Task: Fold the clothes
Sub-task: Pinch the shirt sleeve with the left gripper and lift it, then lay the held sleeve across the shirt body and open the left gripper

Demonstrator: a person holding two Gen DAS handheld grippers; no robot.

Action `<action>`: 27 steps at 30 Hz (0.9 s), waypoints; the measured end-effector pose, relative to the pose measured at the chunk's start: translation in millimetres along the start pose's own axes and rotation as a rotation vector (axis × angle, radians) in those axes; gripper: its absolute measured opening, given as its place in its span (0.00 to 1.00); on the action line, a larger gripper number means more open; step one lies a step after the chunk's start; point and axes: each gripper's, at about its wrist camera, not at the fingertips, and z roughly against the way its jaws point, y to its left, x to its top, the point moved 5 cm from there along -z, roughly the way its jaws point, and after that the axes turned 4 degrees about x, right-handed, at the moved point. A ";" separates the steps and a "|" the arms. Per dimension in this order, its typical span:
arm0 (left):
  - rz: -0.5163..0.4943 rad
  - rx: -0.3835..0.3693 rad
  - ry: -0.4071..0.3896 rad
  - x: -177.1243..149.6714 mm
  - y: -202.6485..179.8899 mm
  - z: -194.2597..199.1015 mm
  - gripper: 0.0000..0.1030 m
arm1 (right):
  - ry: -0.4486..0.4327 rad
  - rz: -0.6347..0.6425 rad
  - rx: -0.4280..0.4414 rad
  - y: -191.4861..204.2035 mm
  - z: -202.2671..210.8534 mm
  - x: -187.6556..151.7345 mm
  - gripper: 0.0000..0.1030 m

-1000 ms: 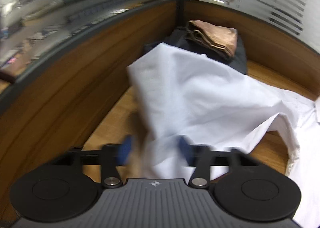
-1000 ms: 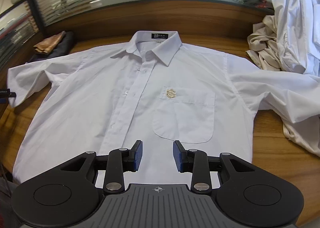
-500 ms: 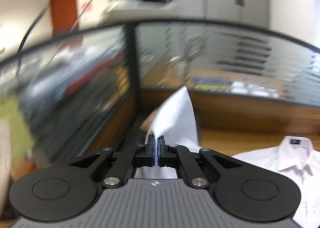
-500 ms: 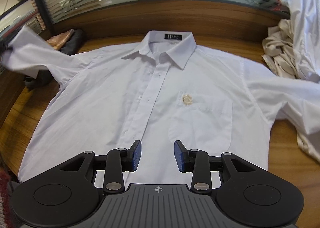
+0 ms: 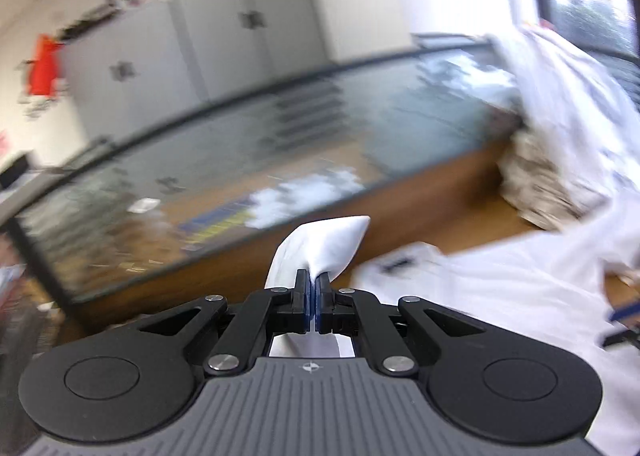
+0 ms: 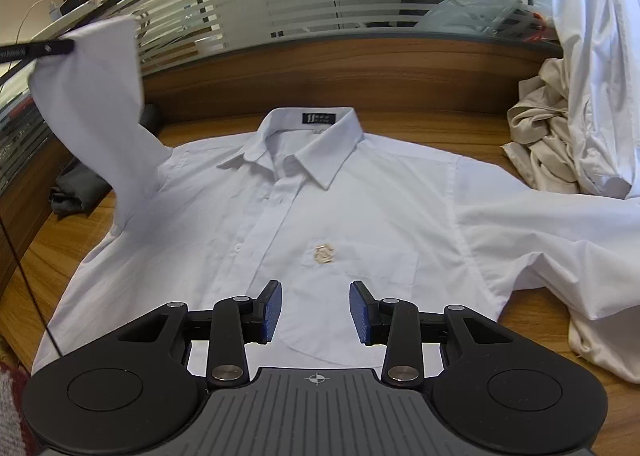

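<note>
With the white shirt point(image 6: 304, 216) laid face-up on the desk point(image 6: 400, 124), its sleeve point(image 6: 92, 104) pinched thin in the clamped left gripper point(image 5: 312, 298) & raised, cloth may be slipped or body dragged askew, as nothing is pinned by the parted, empty right gripper point(image 6: 315, 312).
</note>
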 end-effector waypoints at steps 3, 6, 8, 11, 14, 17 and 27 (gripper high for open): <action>-0.057 -0.093 0.037 -9.7 -48.8 -14.3 0.02 | -0.006 -0.020 -0.002 -7.2 -2.7 1.2 0.39; -0.090 -0.165 0.097 -25.4 -85.2 -29.7 0.03 | -0.003 -0.042 0.000 -12.7 -9.5 3.6 0.39; -0.107 -0.209 0.138 -37.1 -104.9 -40.3 0.04 | 0.001 -0.055 0.004 -15.4 -15.5 6.6 0.39; -0.123 -0.271 0.179 -54.3 -126.3 -50.3 0.15 | 0.008 -0.071 0.013 -16.1 -25.2 12.0 0.39; -0.138 -0.316 0.186 -67.2 -138.5 -52.9 0.35 | 0.018 -0.084 0.021 -14.2 -35.5 18.1 0.39; -0.127 -0.301 0.196 -78.5 -128.8 -48.4 0.43 | 0.024 -0.098 0.034 -11.4 -45.3 26.5 0.40; 0.083 -0.285 0.245 -122.0 -57.3 -19.0 0.72 | 0.022 -0.157 0.079 6.2 -68.3 58.9 0.45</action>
